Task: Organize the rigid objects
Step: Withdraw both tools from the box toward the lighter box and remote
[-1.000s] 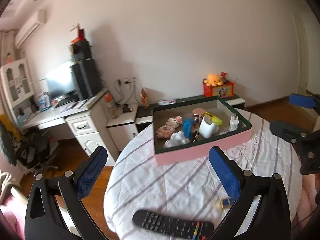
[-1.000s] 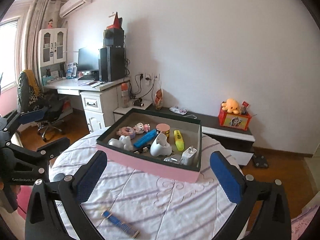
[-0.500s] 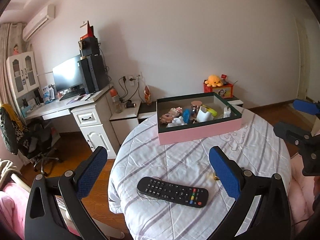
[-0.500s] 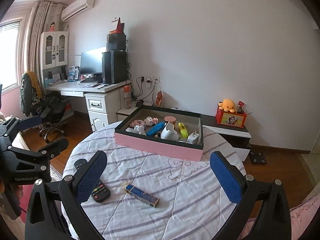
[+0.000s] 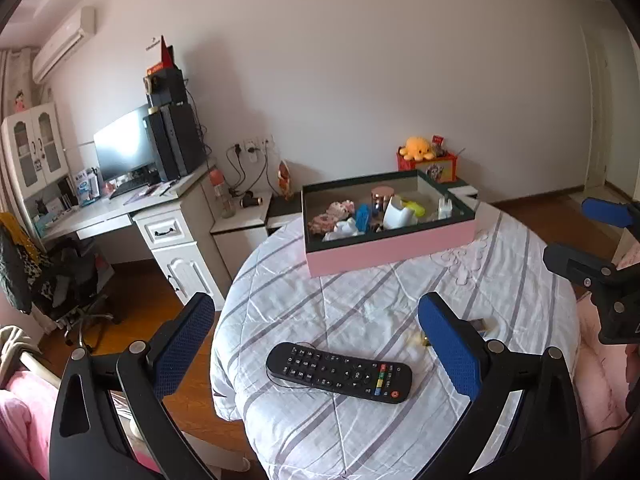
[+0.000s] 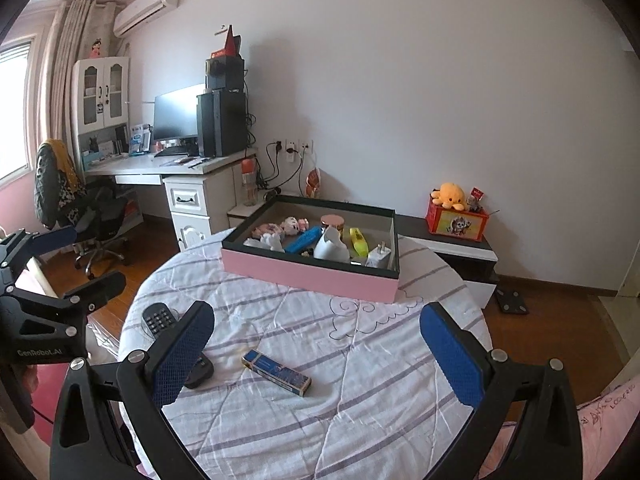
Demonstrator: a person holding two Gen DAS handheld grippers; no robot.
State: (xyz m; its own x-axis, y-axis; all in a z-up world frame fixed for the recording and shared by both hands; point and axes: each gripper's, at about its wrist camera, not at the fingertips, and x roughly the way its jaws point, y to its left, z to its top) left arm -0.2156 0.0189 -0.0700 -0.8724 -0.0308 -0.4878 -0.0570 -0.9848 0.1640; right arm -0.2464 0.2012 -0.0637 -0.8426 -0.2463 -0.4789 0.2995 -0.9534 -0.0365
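Through the left wrist camera I see my left gripper (image 5: pixel 316 344) spread wide and empty above the black remote (image 5: pixel 338 372) on the round table (image 5: pixel 360 432), pink box (image 5: pixel 390 250) beyond. Through the right wrist camera, my right gripper (image 6: pixel 316 350) gapes empty too, a small blue box (image 6: pixel 276 372) lying on the cloth between its fingers.

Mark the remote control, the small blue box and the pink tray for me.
remote control (image 5: pixel 339 372): left wrist view, middle of its keypad.
small blue box (image 6: pixel 276 372): right wrist view, centre of its top face.
pink tray (image 6: pixel 308 277): right wrist view, near pink side wall.
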